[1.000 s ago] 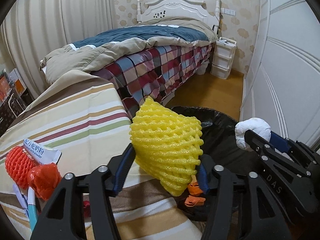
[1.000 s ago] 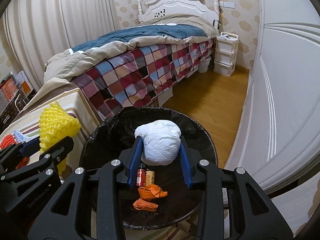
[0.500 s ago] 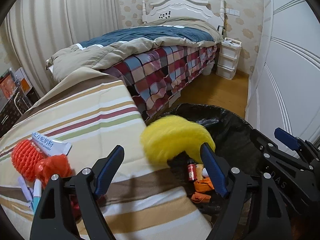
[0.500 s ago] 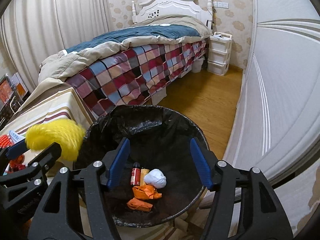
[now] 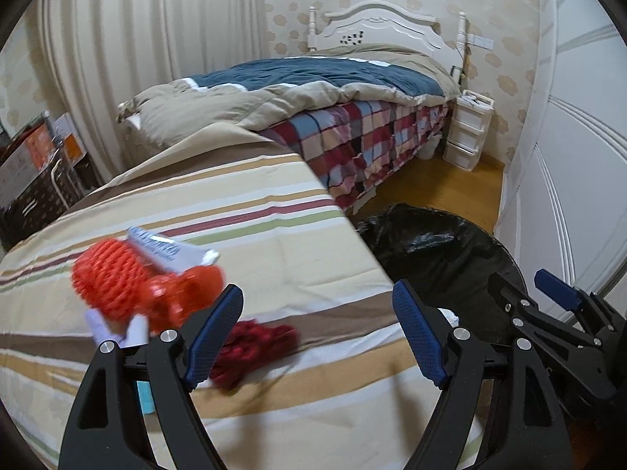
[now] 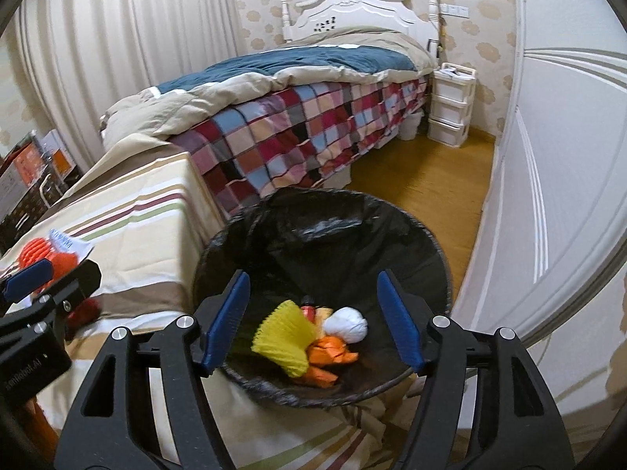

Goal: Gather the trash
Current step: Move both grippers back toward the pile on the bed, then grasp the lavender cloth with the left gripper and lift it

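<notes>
My left gripper [image 5: 318, 333] is open and empty above the striped table [image 5: 254, 235]. Left of it lie an orange foam net [image 5: 113, 278], an orange wrapper [image 5: 184, 297], a white and blue packet [image 5: 172, 252] and a dark red net [image 5: 254, 342]. My right gripper [image 6: 313, 319] is open and empty over the black-lined trash bin [image 6: 333, 231]. In the bin lie the yellow foam net [image 6: 286, 337], a white crumpled ball [image 6: 347, 323], orange scraps [image 6: 329, 352] and a small red bottle [image 6: 307, 309]. The bin [image 5: 439, 246] also shows right of the table in the left wrist view.
A bed with a plaid cover [image 6: 313, 117] stands behind the bin. A white drawer unit [image 6: 450, 102] stands by the headboard. A white wardrobe [image 6: 556, 156] runs along the right. Boxes [image 5: 35, 164] stand at the far left by the curtain.
Both grippers opened. The yellow foam net and the white ball dropped into the bin. My left gripper has swung left, back over the table and the orange trash.
</notes>
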Demonstrator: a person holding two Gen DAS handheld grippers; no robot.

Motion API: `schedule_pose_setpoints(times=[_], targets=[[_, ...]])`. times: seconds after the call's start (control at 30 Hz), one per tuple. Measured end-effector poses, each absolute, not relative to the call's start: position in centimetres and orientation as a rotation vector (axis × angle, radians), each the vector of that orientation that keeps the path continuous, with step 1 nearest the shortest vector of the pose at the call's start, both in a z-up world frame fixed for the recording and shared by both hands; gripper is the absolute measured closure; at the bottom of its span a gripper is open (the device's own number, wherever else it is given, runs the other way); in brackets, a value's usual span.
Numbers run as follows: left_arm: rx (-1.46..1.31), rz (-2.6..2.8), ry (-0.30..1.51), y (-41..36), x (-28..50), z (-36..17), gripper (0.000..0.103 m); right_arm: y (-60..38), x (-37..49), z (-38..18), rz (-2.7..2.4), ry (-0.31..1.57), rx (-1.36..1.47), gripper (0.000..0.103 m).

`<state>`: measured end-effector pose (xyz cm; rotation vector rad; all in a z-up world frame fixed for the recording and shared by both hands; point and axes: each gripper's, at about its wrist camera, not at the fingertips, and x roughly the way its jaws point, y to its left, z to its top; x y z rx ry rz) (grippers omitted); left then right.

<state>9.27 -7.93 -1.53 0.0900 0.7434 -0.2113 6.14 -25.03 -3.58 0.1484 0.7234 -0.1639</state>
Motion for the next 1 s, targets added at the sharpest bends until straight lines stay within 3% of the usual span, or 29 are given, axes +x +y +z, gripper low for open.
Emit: schedule_pose_setpoints(times=[0.77, 1.0], targets=[[-0.024, -0.006, 0.761, 4.5, 6.8, -1.6, 0.025, -15.4, 5.6, -2.9, 0.024, 0.751, 0.056, 0.037], [-0.068, 0.076, 0.784, 8.9, 6.4, -2.6, 0.025, -11.9, 5.8, -3.1, 0.096, 0.769, 0.023, 0.032]])
